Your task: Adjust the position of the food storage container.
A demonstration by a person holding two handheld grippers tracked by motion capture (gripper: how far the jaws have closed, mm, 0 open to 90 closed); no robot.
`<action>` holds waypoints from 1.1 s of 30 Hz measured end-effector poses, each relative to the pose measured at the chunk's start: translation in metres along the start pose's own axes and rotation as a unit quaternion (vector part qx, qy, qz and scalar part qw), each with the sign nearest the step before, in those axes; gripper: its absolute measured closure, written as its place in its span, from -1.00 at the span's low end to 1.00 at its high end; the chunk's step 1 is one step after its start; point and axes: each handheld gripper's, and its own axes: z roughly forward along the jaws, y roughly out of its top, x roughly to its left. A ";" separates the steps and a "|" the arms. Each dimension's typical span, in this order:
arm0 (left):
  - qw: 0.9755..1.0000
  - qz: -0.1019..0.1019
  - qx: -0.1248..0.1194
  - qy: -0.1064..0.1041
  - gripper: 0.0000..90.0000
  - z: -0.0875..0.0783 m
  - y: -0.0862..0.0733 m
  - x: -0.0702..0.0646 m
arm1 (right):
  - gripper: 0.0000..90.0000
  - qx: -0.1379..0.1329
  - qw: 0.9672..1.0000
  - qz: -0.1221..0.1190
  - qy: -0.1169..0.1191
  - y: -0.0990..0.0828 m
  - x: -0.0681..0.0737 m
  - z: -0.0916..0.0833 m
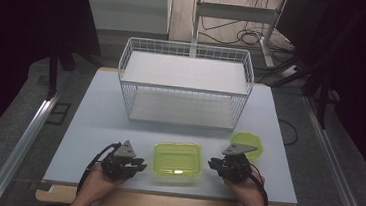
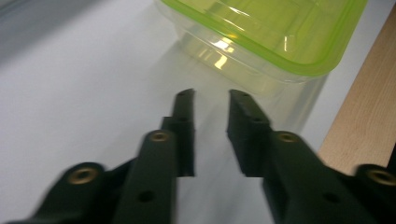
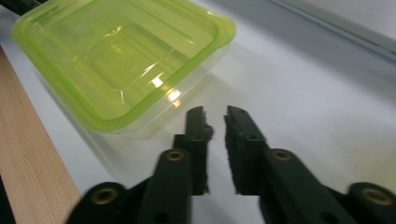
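Now two tools [image 1: 140, 165] [image 1: 214, 164], two green-lidded containers [image 1: 177, 159] [image 1: 248, 141], one basket [image 1: 184, 83]

Left black two-jaw gripper [image 1: 137, 167] and right black two-jaw gripper [image 1: 214, 163] held low, facing inward, jaws slightly parted, empty.

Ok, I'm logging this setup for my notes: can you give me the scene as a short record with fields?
Container: rectangular clear box with green lid, near table edge, between the claws
Left claw: open, holding nothing, beside the box
Right claw: open, holding nothing, beside the box
Round green lid: behind right claw
Wire basket: far side of the white table
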 end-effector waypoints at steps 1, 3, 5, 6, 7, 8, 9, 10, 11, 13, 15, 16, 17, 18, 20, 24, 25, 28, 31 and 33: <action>1.000 -0.004 -0.004 0.006 0.36 -0.003 -0.001 0.000 | 0.54 -0.009 1.000 -0.001 -0.006 -0.002 -0.001 -0.005; 1.000 -0.005 -0.007 0.010 0.19 -0.006 -0.002 -0.001 | 0.39 -0.019 1.000 -0.006 -0.010 -0.003 -0.001 -0.010; 1.000 -0.005 -0.008 0.013 0.08 -0.008 -0.003 -0.002 | 0.27 -0.022 1.000 -0.010 -0.013 -0.005 0.000 -0.012; 1.000 -0.007 -0.012 0.019 0.03 -0.011 -0.005 -0.004 | 0.20 -0.024 0.999 -0.014 -0.016 -0.005 0.000 -0.013; 1.000 -0.009 -0.015 0.024 -0.02 -0.012 -0.006 -0.006 | 0.13 -0.026 0.999 -0.012 -0.017 -0.006 0.001 -0.013; 0.999 -0.013 -0.019 0.029 -0.10 -0.014 -0.008 -0.007 | 0.08 -0.027 0.999 -0.013 -0.016 -0.006 0.001 -0.013; 0.999 -0.013 -0.019 0.029 -0.17 -0.014 -0.008 -0.007 | 0.01 -0.029 0.999 -0.014 -0.017 -0.006 0.002 -0.013; 0.999 -0.018 -0.024 0.032 -0.17 -0.015 -0.010 -0.008 | 0.01 -0.029 0.999 -0.014 -0.017 -0.006 0.002 -0.013; 0.999 -0.023 -0.028 0.035 -0.26 -0.016 -0.013 -0.010 | -0.06 -0.030 0.999 -0.014 -0.019 -0.006 0.003 -0.013; 0.998 -0.025 -0.027 0.042 -0.48 -0.017 -0.016 -0.014 | -0.26 -0.038 0.999 -0.015 -0.019 -0.006 0.008 -0.013; 0.998 -0.013 -0.026 0.063 -0.64 -0.018 -0.016 -0.016 | -0.39 -0.046 0.999 -0.020 -0.021 -0.005 0.011 -0.013; 0.997 -0.007 -0.035 0.074 -0.73 -0.018 -0.016 -0.016 | -0.46 -0.051 0.998 -0.024 -0.021 -0.005 0.012 -0.013; 0.997 -0.011 -0.038 0.072 -0.81 -0.017 -0.017 -0.015 | -0.54 -0.056 0.998 -0.027 -0.020 -0.005 0.013 -0.013; 0.997 -0.011 -0.038 0.072 -0.86 -0.017 -0.017 -0.015 | -0.54 -0.056 0.998 -0.027 -0.020 -0.005 0.013 -0.013; 0.997 -0.011 -0.044 0.063 -0.94 -0.015 -0.019 -0.013 | -0.65 -0.059 0.997 -0.033 -0.023 -0.006 0.014 -0.010; 0.997 -0.005 -0.056 0.044 -0.97 -0.012 -0.023 -0.009 | -0.76 -0.058 0.998 -0.032 -0.011 -0.009 0.013 -0.006; 0.998 -0.007 -0.058 0.038 -0.97 -0.011 -0.024 -0.008 | -0.79 -0.058 0.998 -0.032 -0.010 -0.009 0.013 -0.005; 0.997 -0.011 -0.064 0.035 -0.98 -0.011 -0.025 -0.006 | -0.81 -0.055 0.998 -0.030 -0.005 -0.011 0.011 -0.003; 0.997 -0.010 -0.061 0.036 -0.98 -0.010 -0.026 -0.006 | -0.82 -0.052 0.998 -0.025 -0.003 -0.012 0.010 -0.001; 0.998 -0.009 -0.059 0.037 -0.98 -0.010 -0.026 -0.006 | -0.82 -0.052 0.998 -0.024 -0.002 -0.012 0.010 0.000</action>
